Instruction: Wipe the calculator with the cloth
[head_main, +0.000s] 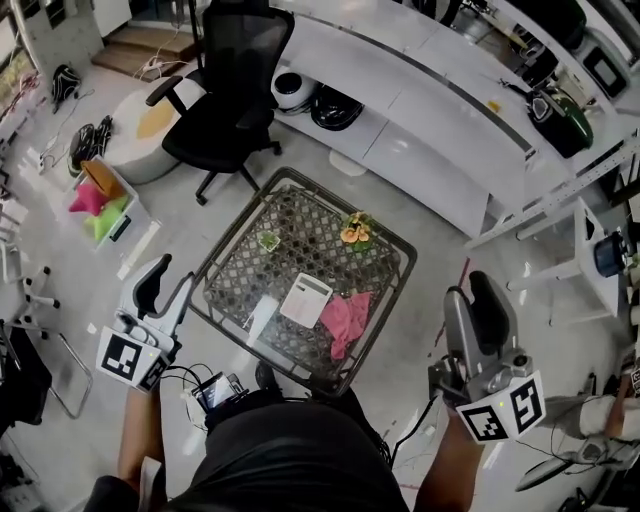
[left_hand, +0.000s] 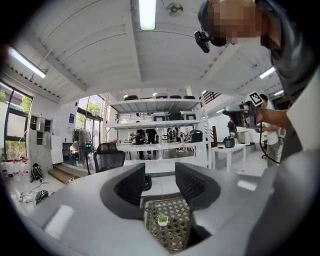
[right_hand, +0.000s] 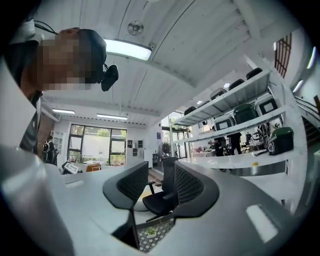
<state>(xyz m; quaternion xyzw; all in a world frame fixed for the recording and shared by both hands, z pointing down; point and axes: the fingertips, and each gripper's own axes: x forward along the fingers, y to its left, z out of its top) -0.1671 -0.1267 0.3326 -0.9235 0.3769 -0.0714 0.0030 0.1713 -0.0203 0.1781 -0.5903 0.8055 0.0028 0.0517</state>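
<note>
Jaws of left gripper (head_main: 165, 288) and right gripper (head_main: 475, 310) are standing spread, empty. Cloth (head_main: 346, 322) is lying below between them, seemingly touching calculator (head_main: 306, 298); right gripper, nearer, should be descending onto its bunched middle.

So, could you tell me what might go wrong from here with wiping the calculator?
The pink cloth lies right beside the calculator, so grabbing it could drag the calculator along. The calculator rests loose on the glossy table; wiping it unsteadied may slide it towards the edge. The small potted plant nearby could get knocked.
</note>
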